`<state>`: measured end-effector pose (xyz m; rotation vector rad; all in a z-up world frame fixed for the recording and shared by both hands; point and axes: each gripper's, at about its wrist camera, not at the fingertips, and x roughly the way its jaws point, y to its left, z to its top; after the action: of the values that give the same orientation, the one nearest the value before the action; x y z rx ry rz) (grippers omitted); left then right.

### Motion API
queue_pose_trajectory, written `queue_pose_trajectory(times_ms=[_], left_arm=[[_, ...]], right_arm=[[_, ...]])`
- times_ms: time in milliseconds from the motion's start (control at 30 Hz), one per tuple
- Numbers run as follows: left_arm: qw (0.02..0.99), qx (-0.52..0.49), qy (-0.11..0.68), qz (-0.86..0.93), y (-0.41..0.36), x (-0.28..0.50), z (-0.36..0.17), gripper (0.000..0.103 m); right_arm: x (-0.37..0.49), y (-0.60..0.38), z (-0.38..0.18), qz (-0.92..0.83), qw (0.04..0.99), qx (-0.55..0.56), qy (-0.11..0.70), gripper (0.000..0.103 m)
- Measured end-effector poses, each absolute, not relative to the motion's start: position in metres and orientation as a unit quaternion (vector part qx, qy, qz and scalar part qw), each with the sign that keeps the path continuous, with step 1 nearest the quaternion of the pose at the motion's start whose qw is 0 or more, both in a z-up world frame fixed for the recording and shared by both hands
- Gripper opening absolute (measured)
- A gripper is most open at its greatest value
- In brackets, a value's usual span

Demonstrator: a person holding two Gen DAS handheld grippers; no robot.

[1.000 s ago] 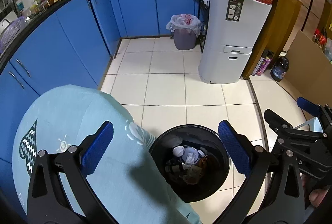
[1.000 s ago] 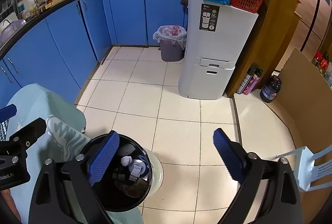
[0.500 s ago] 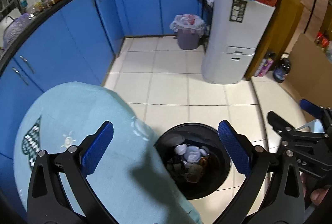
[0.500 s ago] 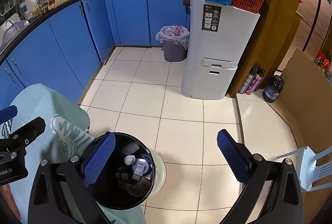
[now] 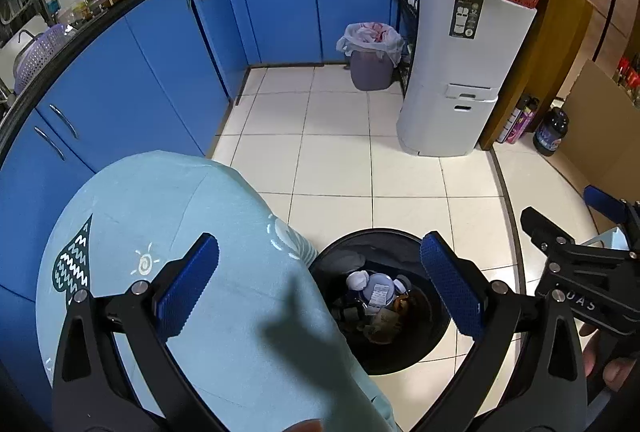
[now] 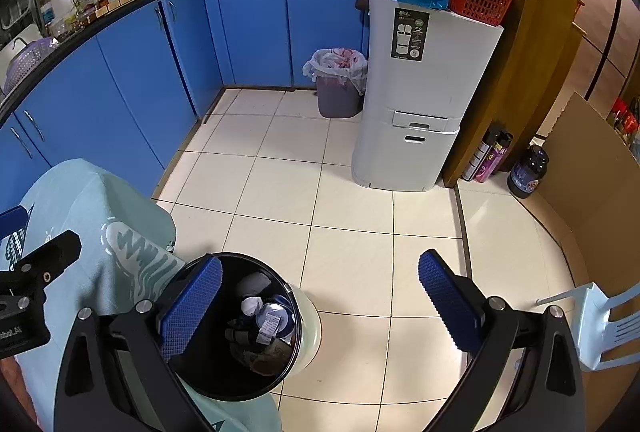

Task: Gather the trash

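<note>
Blue ribbed pads line both grippers, and each pair of fingers stands wide apart with nothing held between them. The left gripper (image 5: 320, 284) hangs over a pale blue patterned cloth (image 5: 180, 232) draped on a rounded surface, with its right finger over the round black-lined waste bin (image 5: 424, 348) on the cream tiled floor (image 5: 340, 159). Inside the bin lie the collected trash (image 5: 378, 300): a white crumpled wad, a labelled container and brownish scraps. The right gripper (image 6: 320, 296) hovers above the same bin (image 6: 308, 328), its left finger over the bin's mouth and its right finger over bare tiles. Farther off, a purple basket bin with a white liner (image 6: 340, 87) stands beside a tall white cabinet (image 6: 424, 103), in the corner of the blue kitchen cupboards (image 6: 256, 23).
</note>
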<state>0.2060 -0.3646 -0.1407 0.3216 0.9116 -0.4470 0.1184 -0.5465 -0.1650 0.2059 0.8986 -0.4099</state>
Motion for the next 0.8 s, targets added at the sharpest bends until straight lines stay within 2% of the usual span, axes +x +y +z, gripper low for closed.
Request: queue_pose_trajectory(times_ms=[100,800], left_arm=[[0.872,0.177,0.419,-0.183,-0.364,0.203,-0.137,0.100],[0.866,0.124,0.430,-0.223,-0.353,0.201,-0.128,0.100]], right_arm=[[0.118,-0.546,-0.165,-0.196,0.876,0.097,0.431,0.096],[0.120,-0.540,-0.165,-0.195,0.874,0.092,0.436,0.096]])
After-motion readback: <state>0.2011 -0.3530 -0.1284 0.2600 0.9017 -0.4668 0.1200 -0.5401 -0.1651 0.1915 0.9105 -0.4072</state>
